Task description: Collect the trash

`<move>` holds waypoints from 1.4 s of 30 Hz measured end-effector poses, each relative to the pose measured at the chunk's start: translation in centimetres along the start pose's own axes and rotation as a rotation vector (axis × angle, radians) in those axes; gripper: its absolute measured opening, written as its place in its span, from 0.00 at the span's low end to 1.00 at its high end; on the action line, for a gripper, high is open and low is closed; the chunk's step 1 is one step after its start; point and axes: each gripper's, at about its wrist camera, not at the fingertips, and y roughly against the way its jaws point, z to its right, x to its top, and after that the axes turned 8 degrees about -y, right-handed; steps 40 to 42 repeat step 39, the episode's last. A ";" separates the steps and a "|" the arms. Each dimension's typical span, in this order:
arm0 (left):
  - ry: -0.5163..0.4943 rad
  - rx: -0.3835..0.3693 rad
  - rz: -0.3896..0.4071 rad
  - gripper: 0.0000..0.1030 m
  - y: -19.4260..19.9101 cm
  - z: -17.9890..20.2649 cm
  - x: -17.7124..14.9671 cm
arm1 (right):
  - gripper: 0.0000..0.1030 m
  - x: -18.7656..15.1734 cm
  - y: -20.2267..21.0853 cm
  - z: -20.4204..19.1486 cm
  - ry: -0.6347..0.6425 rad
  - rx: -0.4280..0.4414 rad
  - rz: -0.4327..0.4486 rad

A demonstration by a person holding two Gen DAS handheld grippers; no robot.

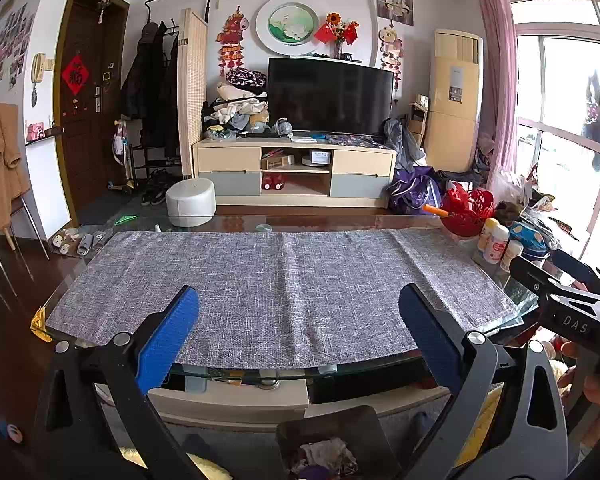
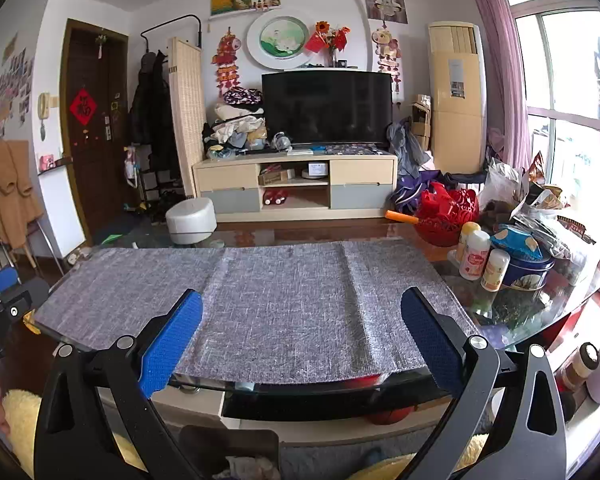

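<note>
My left gripper (image 1: 298, 300) is open and empty, held above the near edge of a grey woven mat (image 1: 276, 280) on a glass table. My right gripper (image 2: 302, 304) is open and empty too, above the same mat (image 2: 268, 292). Below the table's front edge stands a dark bin (image 1: 332, 428) with crumpled trash (image 1: 324, 456) inside; it also shows in the right wrist view (image 2: 228, 444) with crumpled paper (image 2: 248, 466). The right gripper's body shows at the right of the left wrist view (image 1: 572, 304). No trash shows on the mat.
At the table's right end stand several small bottles (image 2: 476, 256), a blue tin (image 2: 524, 268), a red basket (image 2: 446, 212) and snack bags (image 2: 540, 200). A white stool (image 2: 190, 220) and TV cabinet (image 2: 296, 184) lie beyond the table.
</note>
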 end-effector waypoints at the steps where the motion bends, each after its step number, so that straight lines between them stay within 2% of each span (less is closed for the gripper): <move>1: 0.000 0.000 0.000 0.92 0.0 0.0 0.0 | 0.97 0.0 0.0 0.0 -0.001 0.001 -0.001; 8: 0.010 0.000 -0.006 0.92 0.2 0.0 0.1 | 0.97 0.0 0.1 -0.1 0.000 -0.001 0.002; 20: 0.047 -0.048 0.022 0.92 0.4 -0.5 -0.1 | 0.97 -0.5 0.0 -0.5 -0.006 -0.002 -0.014; 32: 0.021 -0.004 0.019 0.92 0.3 -0.6 -0.2 | 0.97 -0.6 -0.1 -0.4 -0.012 -0.002 -0.023; 42: 0.031 0.005 0.016 0.92 0.3 -1.1 -0.3 | 0.97 -0.6 -0.1 -0.4 -0.012 -0.003 -0.023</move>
